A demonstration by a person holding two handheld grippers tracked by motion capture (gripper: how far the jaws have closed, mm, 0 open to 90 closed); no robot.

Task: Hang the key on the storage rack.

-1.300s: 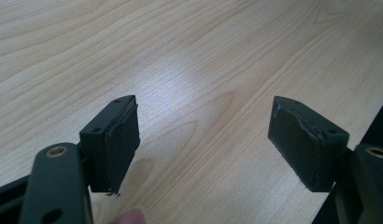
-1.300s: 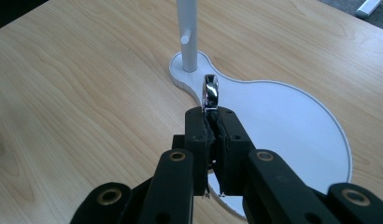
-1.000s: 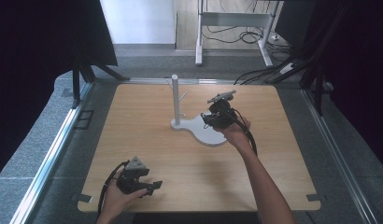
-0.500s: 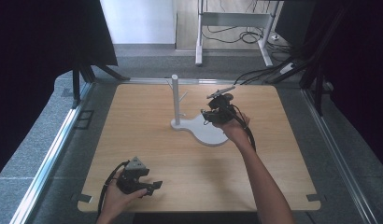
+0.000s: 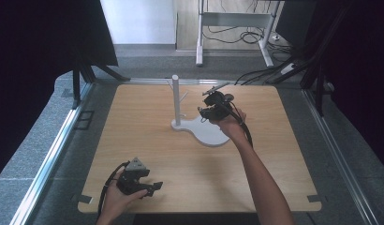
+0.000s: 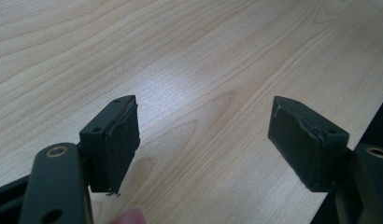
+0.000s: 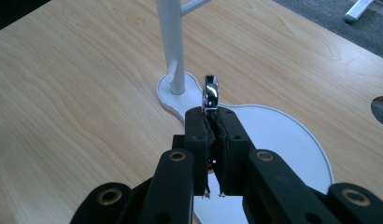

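Wooden table, light grain, on grey floor. White stand: upright post with side pegs on a flat pear-shaped base, near table centre. Right gripper held above the base, just right of the post, cable trailing along the forearm. Left gripper low at the near edge, grey three-cornered plate on top.

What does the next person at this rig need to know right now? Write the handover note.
Right gripper: shut on a shiny metal ring, held upright above the white stand, near its post.
Left gripper: open, holding nothing, low over the table at the near edge.
Done: ring picked up and brought to the stand.
Left: probably hang the ring on one of the post's pegs, then let go.
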